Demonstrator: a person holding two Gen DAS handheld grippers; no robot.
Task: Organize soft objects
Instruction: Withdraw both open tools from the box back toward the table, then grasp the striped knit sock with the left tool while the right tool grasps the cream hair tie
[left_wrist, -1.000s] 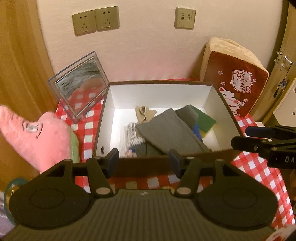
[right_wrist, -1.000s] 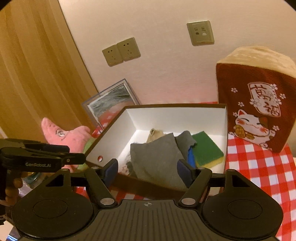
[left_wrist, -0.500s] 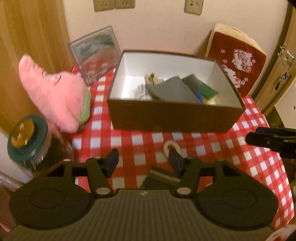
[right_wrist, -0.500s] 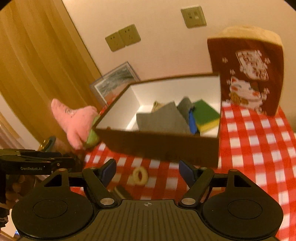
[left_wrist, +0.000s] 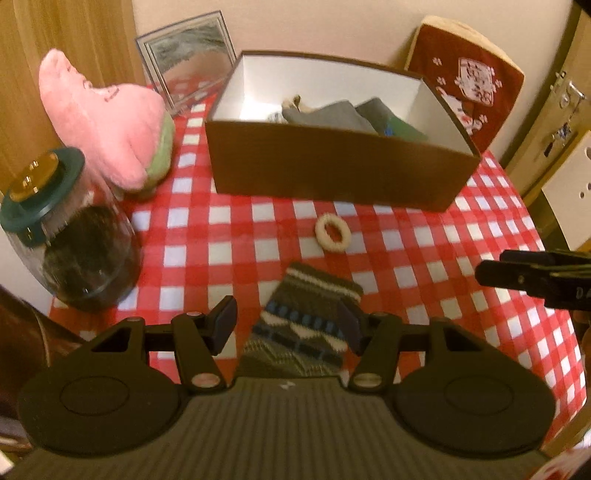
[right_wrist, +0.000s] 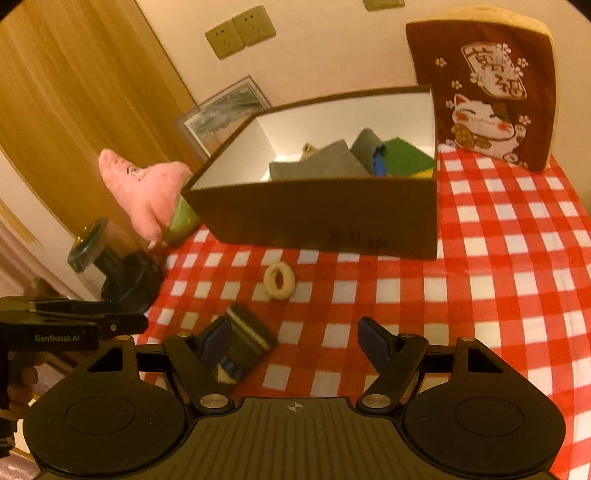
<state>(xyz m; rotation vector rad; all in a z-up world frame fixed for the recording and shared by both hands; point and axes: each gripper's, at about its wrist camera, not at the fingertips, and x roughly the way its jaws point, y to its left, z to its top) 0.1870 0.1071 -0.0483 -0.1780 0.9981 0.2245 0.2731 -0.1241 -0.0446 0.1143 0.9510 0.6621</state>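
A patterned knit sock (left_wrist: 301, 321) lies on the red-checked tablecloth (left_wrist: 229, 236), directly between and just beyond my open left gripper (left_wrist: 290, 326); it also shows in the right wrist view (right_wrist: 245, 341). A cream fabric ring (left_wrist: 332, 232) lies between the sock and the brown box (left_wrist: 332, 173), which holds grey cloths (left_wrist: 325, 116) and a green sponge (right_wrist: 406, 157). A pink plush (left_wrist: 107, 118) leans left of the box. My right gripper (right_wrist: 299, 341) is open and empty above the cloth, right of the sock.
A glass jar with a teal lid (left_wrist: 70, 229) stands at the table's left edge. A framed picture (left_wrist: 188, 77) leans on the wall behind the plush. A red lucky-cat cushion (right_wrist: 484, 92) stands right of the box. The table's right edge drops off near a door.
Both grippers have pulled back from over the box and lowered toward the table's front. The sock and the ring have come into view. Both grippers stayed open.
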